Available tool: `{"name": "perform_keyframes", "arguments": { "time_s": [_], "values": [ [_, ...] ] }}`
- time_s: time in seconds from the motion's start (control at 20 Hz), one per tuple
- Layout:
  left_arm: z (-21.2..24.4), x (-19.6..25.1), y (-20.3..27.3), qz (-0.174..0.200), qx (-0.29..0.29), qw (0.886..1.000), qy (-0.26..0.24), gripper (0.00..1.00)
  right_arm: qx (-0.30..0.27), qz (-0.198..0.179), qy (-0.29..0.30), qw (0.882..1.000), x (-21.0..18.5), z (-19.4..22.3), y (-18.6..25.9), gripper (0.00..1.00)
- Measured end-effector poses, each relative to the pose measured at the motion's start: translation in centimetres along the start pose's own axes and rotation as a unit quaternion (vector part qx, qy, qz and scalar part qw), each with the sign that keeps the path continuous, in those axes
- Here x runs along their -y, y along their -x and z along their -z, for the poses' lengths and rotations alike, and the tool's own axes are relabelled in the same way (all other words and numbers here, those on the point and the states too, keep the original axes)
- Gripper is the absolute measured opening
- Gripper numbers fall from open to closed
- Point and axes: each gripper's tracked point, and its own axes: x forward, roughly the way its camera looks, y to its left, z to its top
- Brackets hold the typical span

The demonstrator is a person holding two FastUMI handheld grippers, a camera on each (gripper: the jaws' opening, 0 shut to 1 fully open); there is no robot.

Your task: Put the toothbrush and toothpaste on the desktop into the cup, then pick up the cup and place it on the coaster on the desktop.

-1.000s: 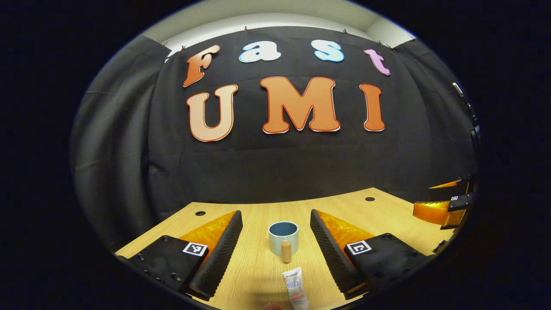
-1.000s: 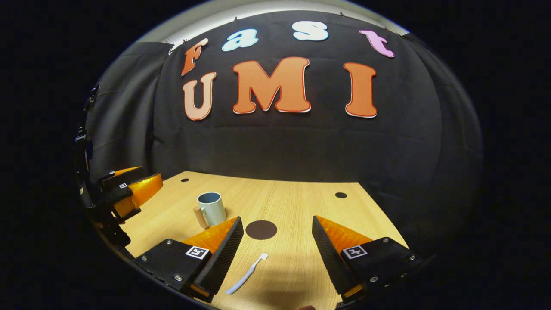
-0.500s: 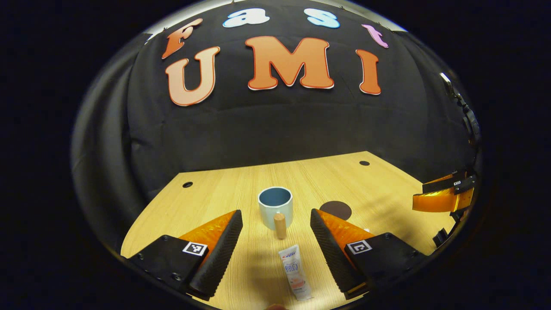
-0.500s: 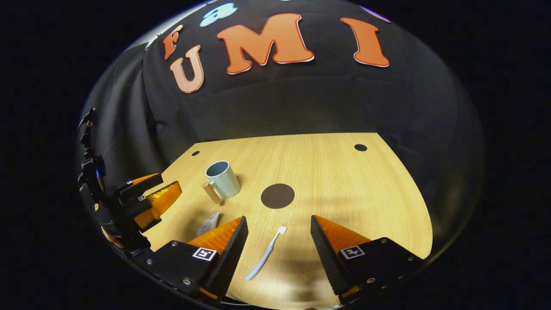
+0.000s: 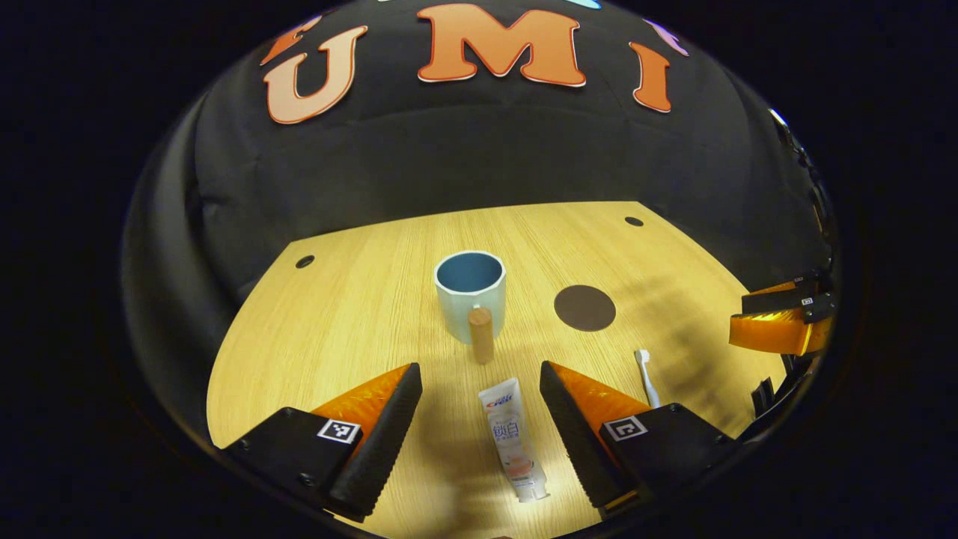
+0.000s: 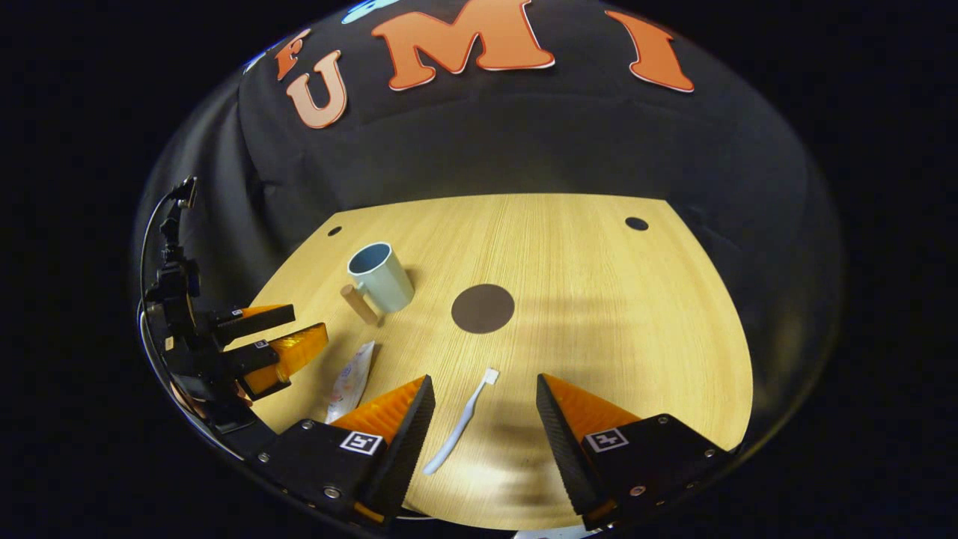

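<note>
On the desk point(image 5: 337, 299) the toothpaste point(image 5: 513, 438) lies between the left gripper's point(image 5: 479, 389) wide-open, empty fingers, the toothbrush point(image 6: 460, 423) between the right gripper's point(image 6: 483, 400), equally spread; cup point(image 5: 470, 296) and coaster point(image 5: 584, 308) stand beyond.

toothpaste point(image 5: 513, 439) before cup point(image 5: 470, 295), coaster point(image 5: 584, 308) right of cup

Both tools now tilt down more steeply toward the tabletop point(image 5: 359, 299) than a second ago. The left tool point(image 5: 480, 408) now frames the whole toothpaste tube point(image 5: 511, 440), with the coaster point(image 5: 584, 308) and toothbrush point(image 5: 647, 376) newly visible. The right tool point(image 6: 479, 415) now straddles more of the toothbrush.
</note>
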Motion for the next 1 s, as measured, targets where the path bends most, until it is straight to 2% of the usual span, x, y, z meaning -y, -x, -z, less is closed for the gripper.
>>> {"name": "perform_keyframes", "arguments": {
  "time_s": [0.1,0.15,0.25,0.4,0.55,0.7,0.85,0.95,1.0],
  "values": [
    [0.8,0.1,-0.5,0.0,-0.044,0.999,0.009,1.0,-0.01,-0.002,-0.001,1.0,-0.2,0.1,-0.7,0.83],
    [1.5,-0.1,-0.5,0.001,-0.071,0.997,0.011,0.87,-0.015,-0.001,-0.001,1.0,-0.2,0.4,-0.9,0.83],
    [2.4,0.8,-0.9,0.018,-0.104,0.994,0.02,0.8,-0.03,0.0,0.002,1.0,-0.2,1.0,-1.5,0.82],
    [3.4,1.1,-0.8,0.038,-0.141,0.989,0.028,0.82,-0.067,-0.019,-0.005,0.998,-1.0,2.8,-2.5,0.83],
    [4.5,1.6,-0.9,0.045,-0.174,0.983,0.04,0.8,-0.087,-0.01,0.005,0.996,-0.9,3.7,-3.6,0.83],
    [6.3,2.6,-0.9,0.049,-0.203,0.977,0.053,0.82,-0.108,-0.018,0.003,0.994,-1.5,4.9,-4.6,0.83],
    [7.1,2.5,-1.4,0.045,-0.216,0.974,0.06,0.83,-0.125,-0.009,0.01,0.992,-1.6,5.9,-5.6,0.83],
    [7.6,2.9,-1.2,0.051,-0.224,0.971,0.062,0.8,-0.137,-0.015,0.013,0.99,-2.1,6.7,-6.1,0.83],
    [7.9,3.1,-1.1,0.055,-0.23,0.969,0.067,0.7,-0.143,-0.016,0.011,0.99,-2.2,7.1,-6.5,0.83]
  ]
}}
